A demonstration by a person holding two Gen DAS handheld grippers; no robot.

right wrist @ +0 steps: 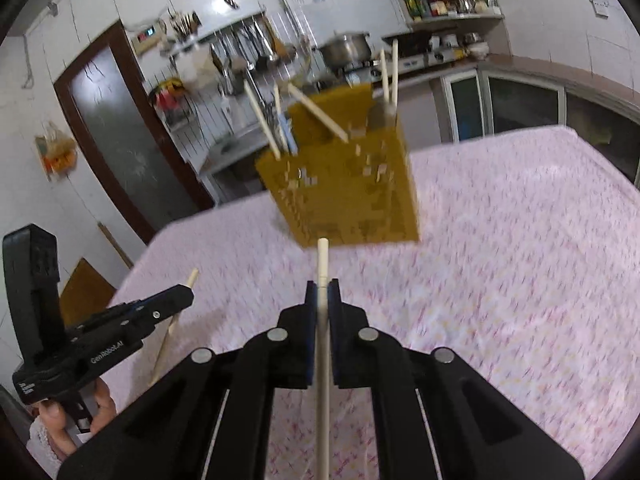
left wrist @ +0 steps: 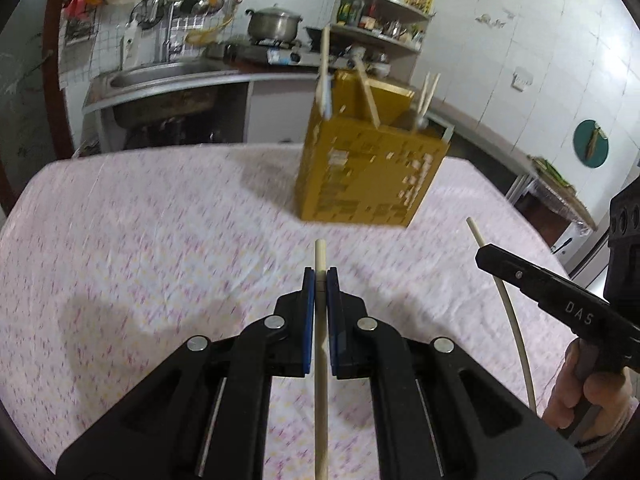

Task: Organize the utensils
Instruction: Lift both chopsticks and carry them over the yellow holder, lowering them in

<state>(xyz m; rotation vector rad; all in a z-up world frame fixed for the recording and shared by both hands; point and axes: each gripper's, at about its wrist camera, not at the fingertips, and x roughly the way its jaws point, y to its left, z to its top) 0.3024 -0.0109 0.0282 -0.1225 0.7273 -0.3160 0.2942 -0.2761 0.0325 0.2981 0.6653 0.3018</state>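
Observation:
A pale wooden chopstick (left wrist: 320,250) runs up between the blue pads of my left gripper (left wrist: 320,276), which is shut on it above the table. My right gripper (right wrist: 322,289) is likewise shut on a second chopstick (right wrist: 322,258), tip pointing forward. Ahead of both stands a yellow perforated utensil holder (left wrist: 372,168) (right wrist: 344,188) with several chopsticks and utensils leaning in it. In the left wrist view, the right gripper (left wrist: 486,254) and its chopstick (left wrist: 510,308) appear at the right. In the right wrist view, the left gripper (right wrist: 186,292) shows at the left with its chopstick (right wrist: 193,277).
The table wears a pink-flecked cloth (left wrist: 140,240) (right wrist: 520,240). Behind it are a steel sink (left wrist: 160,76), a stove with a pot (left wrist: 274,22), corner shelves (left wrist: 380,20) and a dark door (right wrist: 120,132). A person's hand (left wrist: 588,392) holds the right gripper's handle.

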